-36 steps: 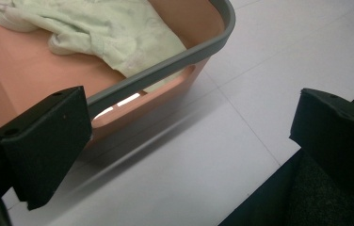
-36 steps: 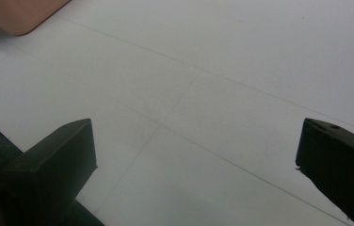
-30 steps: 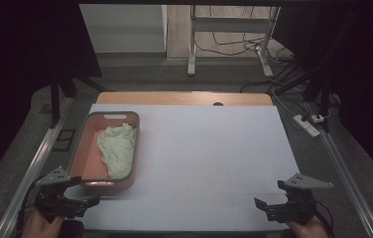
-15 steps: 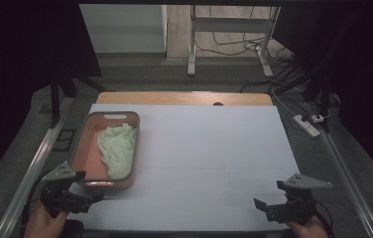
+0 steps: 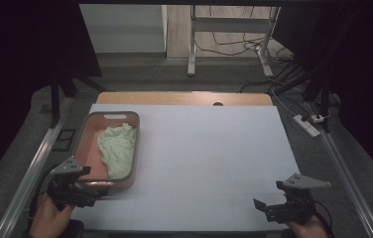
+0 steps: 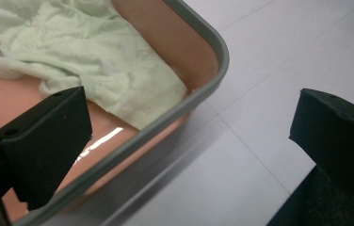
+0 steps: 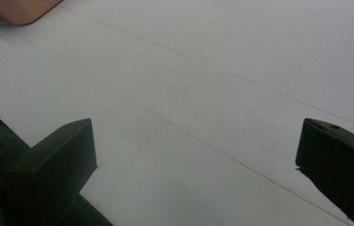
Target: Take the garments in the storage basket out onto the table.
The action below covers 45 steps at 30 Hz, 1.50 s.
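A salmon-pink tray [image 5: 86,140] with a grey rim sits at the left of the white table, and a crumpled pale green cloth [image 5: 118,148] lies in it. My left gripper [image 5: 91,191] is at the tray's near left corner. In the left gripper view this gripper [image 6: 191,113] is open, one jaw over the tray floor and the other over the table, with the rim [image 6: 213,80] and the cloth [image 6: 95,56] between and beyond them. My right gripper [image 5: 260,208] is low over the table's near right part, open with nothing between its jaws [image 7: 196,136].
The white table top [image 5: 209,148] stretches between the tray and the right edge. A wooden strip [image 5: 184,98] borders its far side. Metal rails run along both sides, and a power strip [image 5: 307,125] lies on the floor to the right. The tray's corner [image 7: 20,9] appears far off in the right gripper view.
My left gripper has moved a little forward and right, closer to the tray's near corner. The right gripper has hardly moved.
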Available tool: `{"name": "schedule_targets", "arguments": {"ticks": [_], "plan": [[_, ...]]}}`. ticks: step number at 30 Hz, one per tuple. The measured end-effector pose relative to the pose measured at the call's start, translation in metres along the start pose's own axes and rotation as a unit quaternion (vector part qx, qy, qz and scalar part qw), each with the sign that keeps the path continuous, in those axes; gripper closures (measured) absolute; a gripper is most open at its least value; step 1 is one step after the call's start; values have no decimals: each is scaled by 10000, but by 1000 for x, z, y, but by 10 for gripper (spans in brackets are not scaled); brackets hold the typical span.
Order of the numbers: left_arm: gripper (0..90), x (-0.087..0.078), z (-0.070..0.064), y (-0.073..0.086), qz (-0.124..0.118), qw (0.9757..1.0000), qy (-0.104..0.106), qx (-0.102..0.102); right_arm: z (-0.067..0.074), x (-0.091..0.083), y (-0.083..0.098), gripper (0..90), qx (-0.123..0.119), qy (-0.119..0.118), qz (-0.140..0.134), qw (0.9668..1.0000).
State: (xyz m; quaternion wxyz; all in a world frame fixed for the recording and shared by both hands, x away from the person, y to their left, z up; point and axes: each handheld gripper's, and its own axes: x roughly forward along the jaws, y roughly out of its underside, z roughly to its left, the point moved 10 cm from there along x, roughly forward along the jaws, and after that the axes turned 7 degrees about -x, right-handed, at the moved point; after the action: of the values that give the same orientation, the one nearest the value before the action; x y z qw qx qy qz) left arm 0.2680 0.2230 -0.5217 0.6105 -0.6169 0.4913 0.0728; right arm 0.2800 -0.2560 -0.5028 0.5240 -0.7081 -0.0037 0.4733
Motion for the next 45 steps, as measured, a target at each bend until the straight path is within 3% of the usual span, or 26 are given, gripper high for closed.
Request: {"name": "schedule_targets", "arguments": {"ticks": [5,20,45], "plan": [[0,6,2,-6,-28,9999,-102,69,0,0,0,0,14,-6,1,10000],[0,20,11,-25,-25,9999,-156,37,0,1,0,0,-3,-6,18,10000],[0,47,34,-50,293,9990,-338,-56,1,1,1,0,-48,-23,71,10000]]}}
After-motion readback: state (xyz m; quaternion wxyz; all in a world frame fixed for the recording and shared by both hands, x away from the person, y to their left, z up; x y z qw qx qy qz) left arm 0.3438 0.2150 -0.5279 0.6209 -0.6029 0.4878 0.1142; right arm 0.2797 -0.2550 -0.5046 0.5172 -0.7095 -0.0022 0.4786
